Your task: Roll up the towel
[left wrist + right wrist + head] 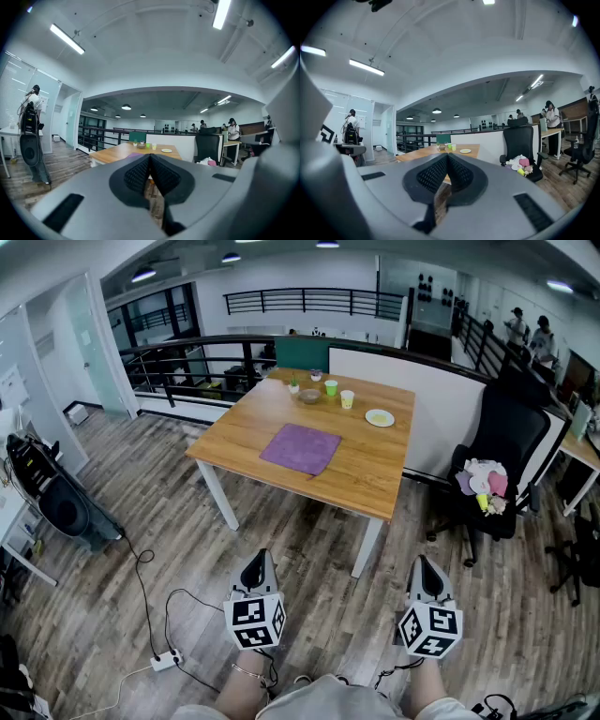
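Note:
A purple towel (301,448) lies flat in the middle of the wooden table (244,427), well ahead of both grippers. My left gripper (259,563) is held over the floor short of the table, its jaws shut with nothing between them. My right gripper (423,565) hangs level with it to the right, also shut and empty. In the left gripper view the dark ribbed pads (140,171) meet, with the table (117,152) far beyond. The right gripper view shows the same closed pads (457,172) and the table (424,153) in the distance.
At the table's far end stand a bowl (309,397), two cups (331,388) (348,399) and a white plate (380,418). A black office chair (497,460) with soft items on its seat sits right of the table. Cables and a power strip (165,660) lie on the floor at left.

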`<state>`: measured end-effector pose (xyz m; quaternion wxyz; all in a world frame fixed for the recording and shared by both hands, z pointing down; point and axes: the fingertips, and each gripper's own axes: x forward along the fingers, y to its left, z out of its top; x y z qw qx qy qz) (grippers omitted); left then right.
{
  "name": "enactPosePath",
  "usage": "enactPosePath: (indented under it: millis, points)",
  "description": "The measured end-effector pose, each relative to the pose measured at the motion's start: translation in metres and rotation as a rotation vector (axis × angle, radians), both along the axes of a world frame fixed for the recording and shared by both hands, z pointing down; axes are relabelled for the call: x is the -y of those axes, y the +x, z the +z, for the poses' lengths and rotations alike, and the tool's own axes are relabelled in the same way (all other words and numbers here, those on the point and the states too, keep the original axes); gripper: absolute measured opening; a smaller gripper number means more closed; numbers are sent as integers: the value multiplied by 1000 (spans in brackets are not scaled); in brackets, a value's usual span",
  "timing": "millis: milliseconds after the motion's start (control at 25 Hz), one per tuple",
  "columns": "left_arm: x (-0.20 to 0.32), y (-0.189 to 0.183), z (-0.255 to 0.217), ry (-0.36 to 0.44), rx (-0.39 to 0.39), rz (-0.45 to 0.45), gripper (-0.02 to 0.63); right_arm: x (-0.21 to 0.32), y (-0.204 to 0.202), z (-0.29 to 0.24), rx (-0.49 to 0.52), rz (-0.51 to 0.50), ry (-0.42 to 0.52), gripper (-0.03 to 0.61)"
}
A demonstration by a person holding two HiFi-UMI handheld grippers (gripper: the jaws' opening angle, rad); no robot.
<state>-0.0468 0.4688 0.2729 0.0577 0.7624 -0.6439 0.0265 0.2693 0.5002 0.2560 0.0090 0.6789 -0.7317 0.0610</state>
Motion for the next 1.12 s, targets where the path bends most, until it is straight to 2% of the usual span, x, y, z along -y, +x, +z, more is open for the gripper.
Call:
enactPosePath:
  millis: [320,520,840,960,1120]
  points:
    - [-9,2,3,-6,1,-7,-2,-4,-2,6,24,-24,-18,0]
    - [-13,4,7,-29,-7,-9,-2,-6,-3,11,92,-48,-20,2]
    - [-16,5,0,-36,-24,-12,0,-9,-7,7,62,-52,-18,2]
    - [-16,7,-1,-37,-32,3,49,-9,-10,7,68,-67,-18,21]
    - [-15,6,-2,-41,-36,6,63,-7,-14,5,78,-89,-15,62]
